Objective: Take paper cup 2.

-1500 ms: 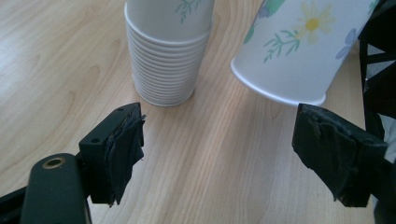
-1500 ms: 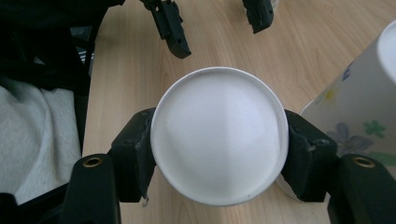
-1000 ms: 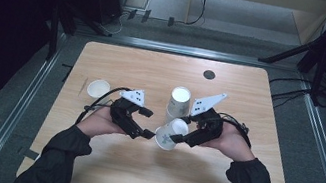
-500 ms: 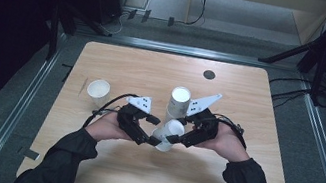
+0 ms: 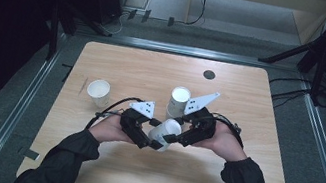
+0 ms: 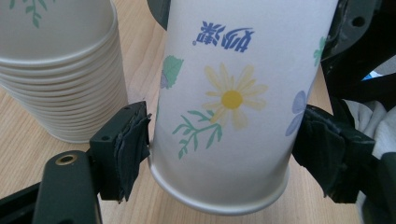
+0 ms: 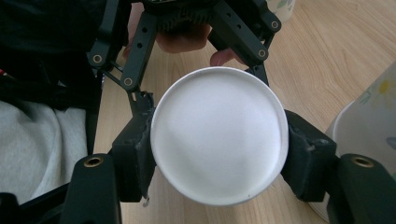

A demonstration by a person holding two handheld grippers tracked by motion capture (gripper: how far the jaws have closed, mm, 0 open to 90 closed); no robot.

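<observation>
The flowered paper cup [image 5: 164,133] lies on its side just above the counter [image 5: 216,182], its long axis running from 2 o'clock down to 8 o'clock in the high view. The right gripper [image 5: 174,137] comes in from 3 o'clock, its jaws pressed on the cup at its white base end. The left gripper [image 5: 156,133] reaches from 9 o'clock; its jaws flank the cup's rim end, one pad touching. Neither hand is nearer. The cup stack [image 5: 178,102] stands at 12 o'clock.
</observation>
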